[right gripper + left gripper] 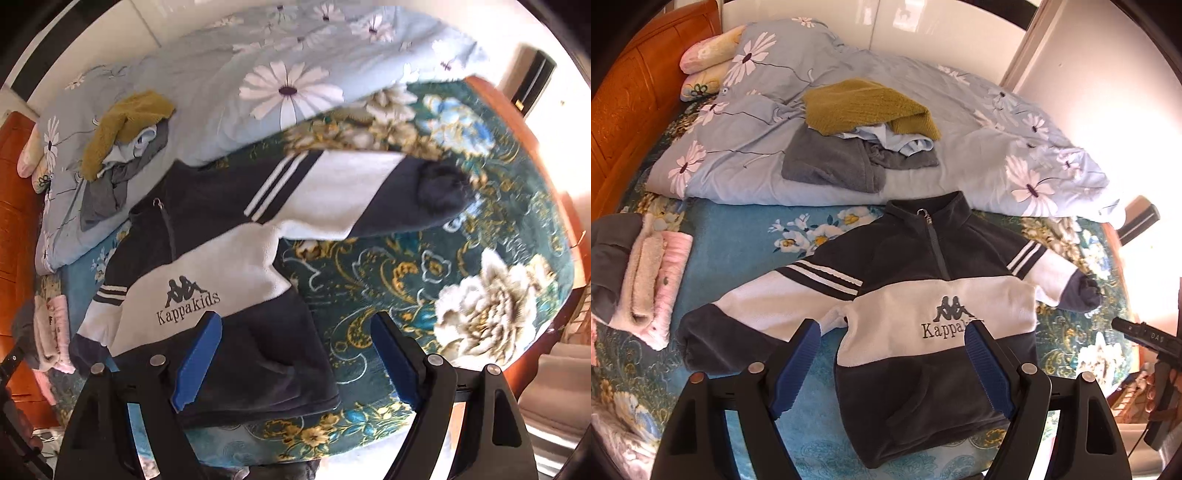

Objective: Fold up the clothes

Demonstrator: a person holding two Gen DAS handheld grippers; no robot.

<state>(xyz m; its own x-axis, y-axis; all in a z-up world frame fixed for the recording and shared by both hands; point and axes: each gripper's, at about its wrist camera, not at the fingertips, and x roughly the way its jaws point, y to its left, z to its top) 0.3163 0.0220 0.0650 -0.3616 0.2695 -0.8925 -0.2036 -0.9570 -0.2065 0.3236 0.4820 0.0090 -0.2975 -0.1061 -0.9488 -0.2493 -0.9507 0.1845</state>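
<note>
Two grippers: left gripper [892,363] and right gripper [295,360] both spread wide, holding nothing, over the sweatshirt's hem.
Sweatshirt [934,306]: flat, sleeves out, on the floral bedspread [424,280].
Beside it: folded pink clothes [650,280].
Beyond it: daisy quilt [960,122] carrying an unfolded pile [857,140].
Farthest: wooden headboard [631,92].

One fleece pullover [923,306], two pillows [705,62]
</note>
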